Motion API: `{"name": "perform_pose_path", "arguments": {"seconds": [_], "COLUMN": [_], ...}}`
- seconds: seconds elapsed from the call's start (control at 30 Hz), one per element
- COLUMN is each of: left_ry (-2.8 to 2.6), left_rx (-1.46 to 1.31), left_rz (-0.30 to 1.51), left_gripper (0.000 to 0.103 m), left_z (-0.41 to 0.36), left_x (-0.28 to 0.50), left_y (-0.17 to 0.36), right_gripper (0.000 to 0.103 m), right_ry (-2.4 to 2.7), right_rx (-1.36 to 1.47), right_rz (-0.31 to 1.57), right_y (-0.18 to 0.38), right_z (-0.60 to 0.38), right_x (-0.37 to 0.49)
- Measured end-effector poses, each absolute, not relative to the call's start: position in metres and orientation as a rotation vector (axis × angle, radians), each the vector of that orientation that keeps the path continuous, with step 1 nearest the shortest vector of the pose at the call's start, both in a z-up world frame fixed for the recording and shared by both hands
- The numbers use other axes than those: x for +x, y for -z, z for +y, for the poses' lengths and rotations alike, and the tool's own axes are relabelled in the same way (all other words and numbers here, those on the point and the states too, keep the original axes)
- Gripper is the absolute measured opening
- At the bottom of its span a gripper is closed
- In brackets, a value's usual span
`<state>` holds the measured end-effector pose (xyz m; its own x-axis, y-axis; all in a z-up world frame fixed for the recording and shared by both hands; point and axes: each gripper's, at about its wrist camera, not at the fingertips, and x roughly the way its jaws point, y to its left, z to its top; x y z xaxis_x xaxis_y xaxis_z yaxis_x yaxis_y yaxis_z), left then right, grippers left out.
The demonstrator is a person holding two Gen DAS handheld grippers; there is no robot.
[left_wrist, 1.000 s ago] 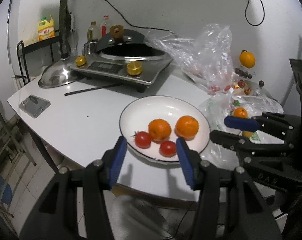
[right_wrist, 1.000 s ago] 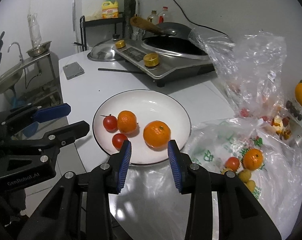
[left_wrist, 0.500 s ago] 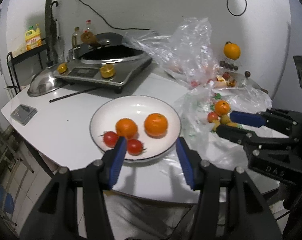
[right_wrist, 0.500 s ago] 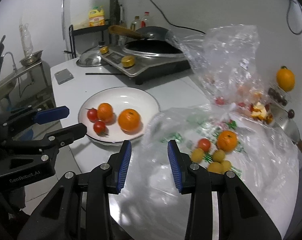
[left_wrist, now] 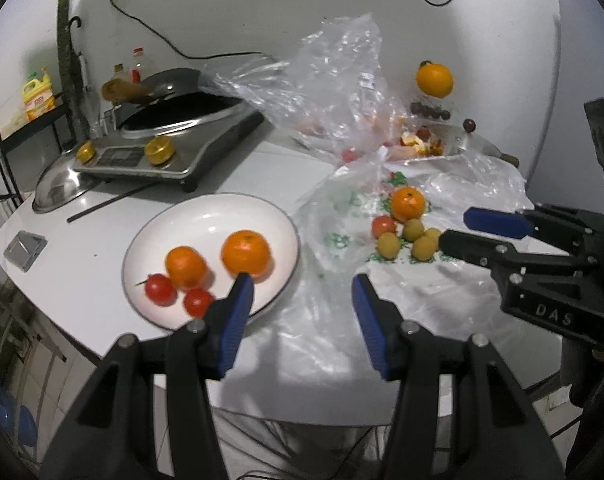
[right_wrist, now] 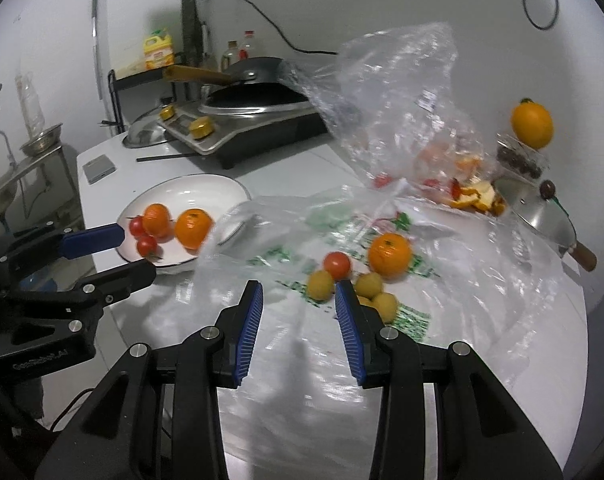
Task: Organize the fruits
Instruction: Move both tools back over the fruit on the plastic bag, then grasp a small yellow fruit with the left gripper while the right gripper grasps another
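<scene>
White plate [left_wrist: 278,220] near the front edge of the white table [left_wrist: 82,252] holds 2 oranges [left_wrist: 246,251] and 2 tomatoes [left_wrist: 159,289], bunched toward its near side. Just right of it a flattened plastic bag [right_wrist: 482,280] carries the fruit not yet sorted: 1 orange [right_wrist: 390,255], 1 tomato [right_wrist: 337,265] touching or nearly touching it, and a cluster of about 4 small yellow fruits [right_wrist: 320,285] right beside them. Right gripper [right_wrist: 298,312] hangs over the bag, jaws apart with a moderate gap, holding nothing, tips just short of the yellow cluster. Left gripper [left_wrist: 302,300] sits over the plate's right rim and bag edge, jaws wide apart, also empty. Looks like the transfer step: bag fruit to plate, roughly half done. Next move probably calls for the right gripper to go forward and down onto 1 piece, likely the tomato or a yellow fruit, and close gently; crowded neighbours could roll, slick plastic may bunch. Behind: induction cooker [left_wrist: 154,152], wok, second crumpled bag [left_wrist: 334,92], steel lid.
</scene>
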<state>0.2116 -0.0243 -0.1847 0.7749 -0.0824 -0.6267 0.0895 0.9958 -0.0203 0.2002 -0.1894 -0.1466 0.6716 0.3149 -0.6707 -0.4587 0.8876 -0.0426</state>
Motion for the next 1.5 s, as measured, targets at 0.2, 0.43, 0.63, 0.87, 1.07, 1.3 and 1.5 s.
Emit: {"name": "perform_pose_path", "arguments": {"seconds": [0.2, 0.43, 0.63, 0.87, 1.07, 1.3, 1.5], "left_ry": [0.153, 0.200, 0.231, 0.261, 0.279, 0.274, 0.288], "left_rx": [0.003, 0.033, 0.058, 0.076, 0.096, 0.117, 0.133], "left_rz": [0.690, 0.703, 0.711, 0.736, 0.741, 0.754, 0.763], "left_gripper": [0.053, 0.053, 0.053, 0.053, 0.052, 0.052, 0.050], "left_z": [-0.043, -0.066, -0.081, -0.092, -0.099, -0.103, -0.106], "left_x": [0.225, 0.240, 0.256, 0.273, 0.286, 0.301, 0.310], "left_y": [0.188, 0.194, 0.199, 0.210, 0.217, 0.225, 0.231], "right_gripper": [0.040, 0.040, 0.040, 0.040, 0.039, 0.039, 0.039], "right_ry": [-0.410, -0.395, -0.376, -0.377, -0.379, -0.384, -0.394], "right_rx": [-0.194, -0.177, -0.165, -0.163, -0.166, -0.159, -0.152], "right_rz": [0.725, 0.743, 0.769, 0.798, 0.817, 0.844, 0.860], "right_y": [0.153, 0.162, 0.172, 0.184, 0.191, 0.199, 0.203], "right_z": [-0.213, -0.230, -0.242, -0.247, -0.246, -0.247, -0.246], "right_x": [0.210, 0.224, 0.238, 0.251, 0.264, 0.274, 0.279]}}
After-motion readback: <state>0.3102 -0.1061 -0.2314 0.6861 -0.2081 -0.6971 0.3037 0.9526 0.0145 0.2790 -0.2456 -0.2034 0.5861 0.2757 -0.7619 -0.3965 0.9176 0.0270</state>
